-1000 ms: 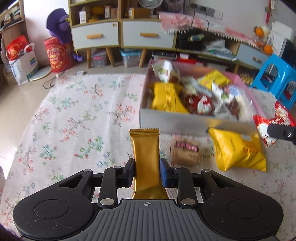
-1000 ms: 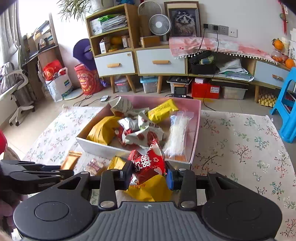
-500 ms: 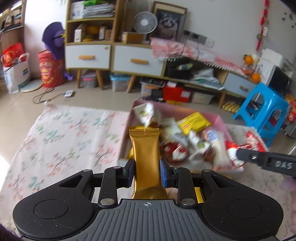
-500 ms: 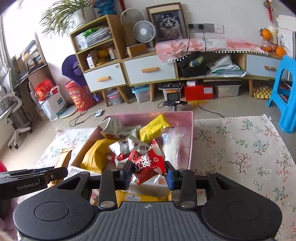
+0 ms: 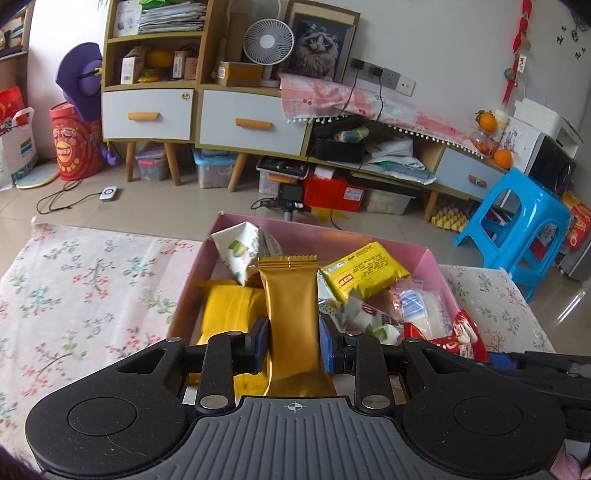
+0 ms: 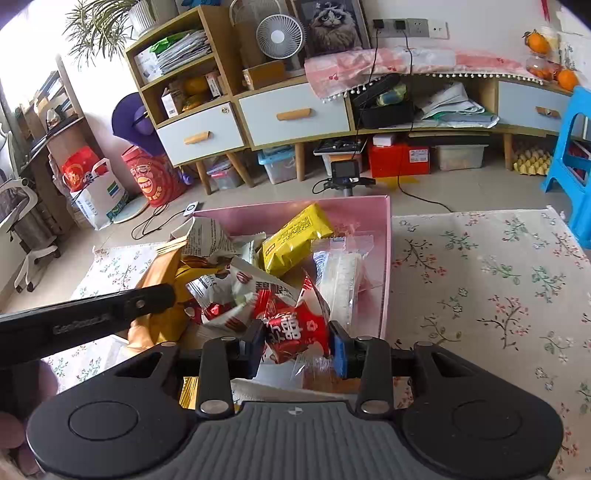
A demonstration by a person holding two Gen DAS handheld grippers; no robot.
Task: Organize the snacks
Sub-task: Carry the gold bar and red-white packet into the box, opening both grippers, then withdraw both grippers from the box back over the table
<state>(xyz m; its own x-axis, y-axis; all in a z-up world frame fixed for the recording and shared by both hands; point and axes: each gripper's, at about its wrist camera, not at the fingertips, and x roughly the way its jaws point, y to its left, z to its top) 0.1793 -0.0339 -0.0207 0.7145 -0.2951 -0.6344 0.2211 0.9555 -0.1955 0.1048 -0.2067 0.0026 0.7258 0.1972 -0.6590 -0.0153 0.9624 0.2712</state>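
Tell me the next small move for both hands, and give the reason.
Probably open both tongs and let the packets drop. The left tongs grip the gold packet and the right tongs grip the red packet, both held above the pink box already holding other snacks.

place: home living room | furniture: wooden sideboard [image 5: 192, 110] with pale drawers, open shelves of papers and boxes | decor: framed cat picture [image 5: 319, 46], desk fan [image 5: 267, 40], potted plant [image 6: 107, 26] | floor: tiles, floral cloth [image 6: 491, 266] | clutter: blue plastic stool [image 5: 517, 225], storage bins, oranges [image 5: 495, 138], shopping bag [image 6: 98, 192]
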